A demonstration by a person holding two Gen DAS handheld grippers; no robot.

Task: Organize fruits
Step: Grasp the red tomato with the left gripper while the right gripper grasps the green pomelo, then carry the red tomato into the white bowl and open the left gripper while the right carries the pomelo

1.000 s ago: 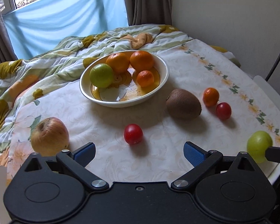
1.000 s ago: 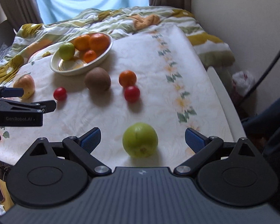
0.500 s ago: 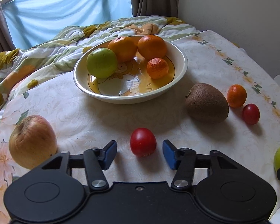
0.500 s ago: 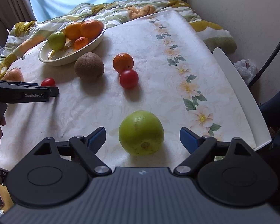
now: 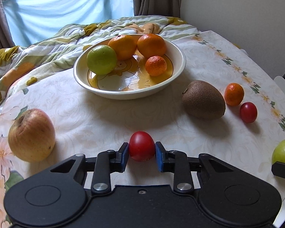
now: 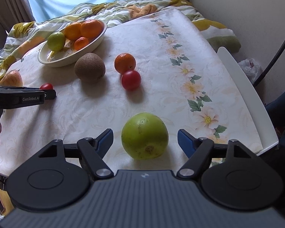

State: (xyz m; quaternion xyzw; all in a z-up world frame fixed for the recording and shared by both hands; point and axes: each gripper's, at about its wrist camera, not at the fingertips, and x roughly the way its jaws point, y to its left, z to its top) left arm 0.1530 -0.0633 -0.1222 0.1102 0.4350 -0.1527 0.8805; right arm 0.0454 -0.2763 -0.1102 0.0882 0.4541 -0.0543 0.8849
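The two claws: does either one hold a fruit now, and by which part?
The left claw grips the small red tomato by its two sides. The right claw is open around the green apple, holding nothing.

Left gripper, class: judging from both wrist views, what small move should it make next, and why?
Probably lift straight up a little. The left gripper has its blue pads touching both sides of the red tomato, which seems to rest on the tablecloth. The bowl lies beyond, with bare room in front of its fruit, so a lift clears the rim.
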